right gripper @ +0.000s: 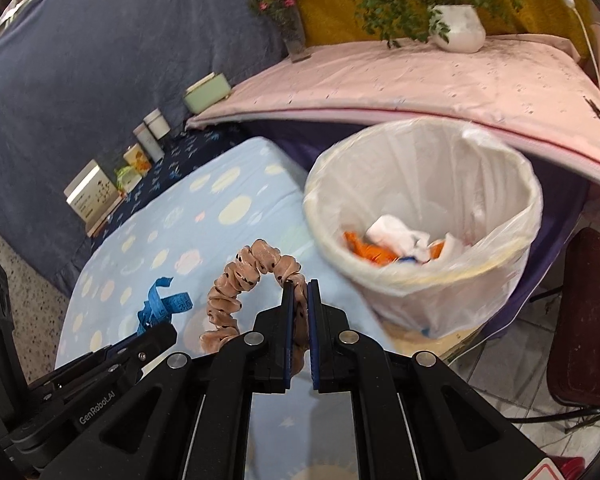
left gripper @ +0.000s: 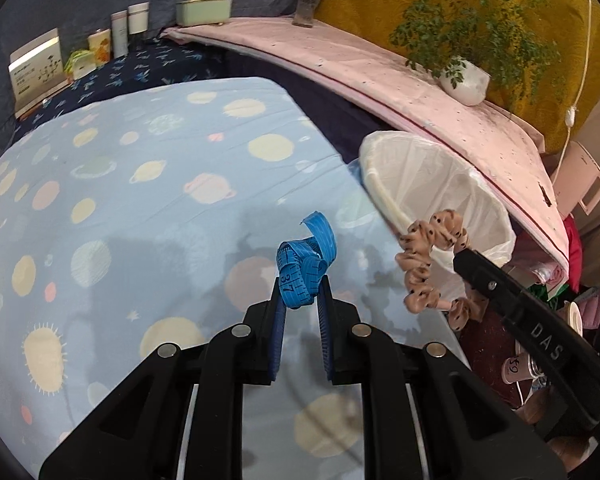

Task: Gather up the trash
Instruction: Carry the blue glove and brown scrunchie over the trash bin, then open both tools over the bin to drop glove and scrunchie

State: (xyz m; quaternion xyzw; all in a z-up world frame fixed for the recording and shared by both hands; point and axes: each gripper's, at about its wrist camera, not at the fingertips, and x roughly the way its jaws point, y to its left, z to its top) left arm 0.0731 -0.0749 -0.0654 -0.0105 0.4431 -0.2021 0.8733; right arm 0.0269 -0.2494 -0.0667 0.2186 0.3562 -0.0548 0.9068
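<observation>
Planet-print blue bedsheet point(left gripper: 140, 200) fills the space under both claws, pink-covered ledge point(left gripper: 380, 68) beyond. White bag-lined trash bin point(right gripper: 420, 272) sits ahead and right of the right claw, crumpled white and orange trash point(right gripper: 396, 244) inside. Right gripper point(right gripper: 299, 292) nearly closed, pinching a tan dotted scrunchie point(right gripper: 240, 280) that loops off to its left, held up near the bin rim. Left gripper point(left gripper: 302, 288) narrowly parted, clamping a bunched blue measuring tape point(left gripper: 304, 264) at its tips, above the sheet.
</observation>
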